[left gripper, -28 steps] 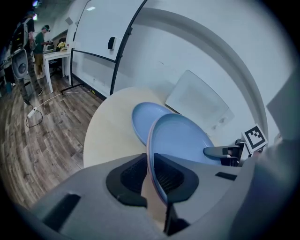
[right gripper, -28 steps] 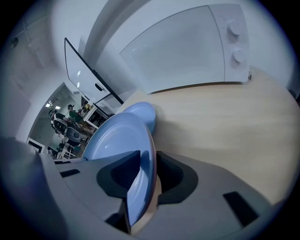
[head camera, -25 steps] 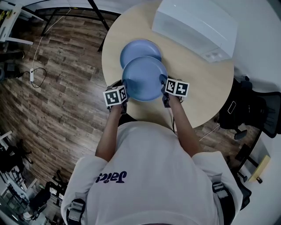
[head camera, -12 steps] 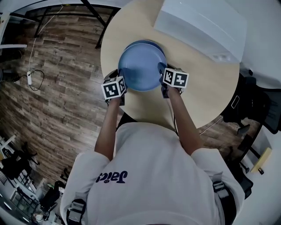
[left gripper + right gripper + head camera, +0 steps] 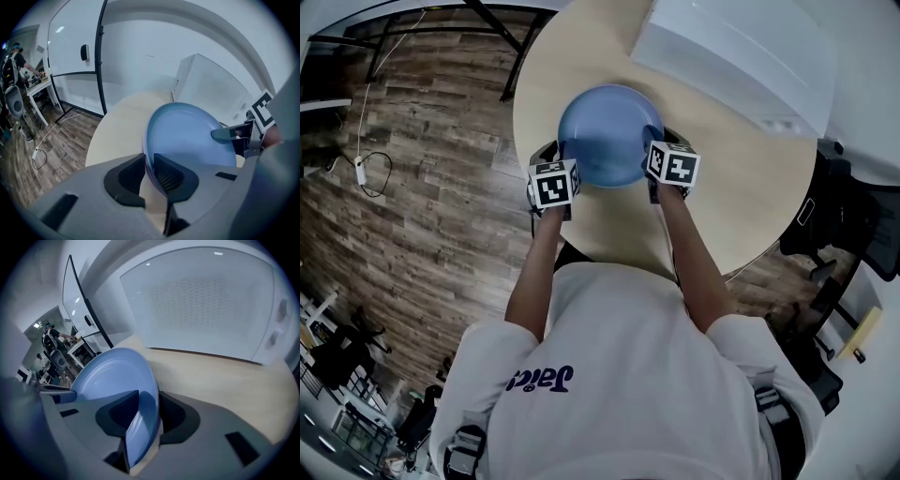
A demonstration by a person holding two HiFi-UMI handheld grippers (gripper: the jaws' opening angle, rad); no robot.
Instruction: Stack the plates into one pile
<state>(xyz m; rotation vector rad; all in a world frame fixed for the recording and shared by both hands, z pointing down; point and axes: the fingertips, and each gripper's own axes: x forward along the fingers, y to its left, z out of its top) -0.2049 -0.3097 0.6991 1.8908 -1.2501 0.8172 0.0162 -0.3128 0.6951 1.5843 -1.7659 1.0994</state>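
Held between the two grippers, the blue plate point(image 5: 609, 131) is kept over the near part of the round table point(image 5: 750, 197), a little inside its left edge. The plate's left rim is pinched by the left gripper point(image 5: 149, 161), whose fingers are drawn narrowly together with one pad on each face of the rim. The opposite rim is taken by the right gripper point(image 5: 149, 399); its jaws are opening, the rim is seen between them, and both pads appear close against it. From above, the two sides of the plate are partly covered by the marker cubes, so the points of contact are hidden in that view. Whether the plate is resting on anything beneath it cannot be told, since whatever lies under it is screened by the plate itself. Just beyond the plate, a large white box point(image 5: 741, 56) is set on the far part of the table, near the plate's far rim but apart from it. A black office chair point(image 5: 848, 220) is placed off the table's right side, on the wooden floor point(image 5: 431, 216). A cable point(image 5: 358, 165) is laid across the floor well to the left. In the left gripper view a white desk point(image 5: 37, 86) is shown far off.
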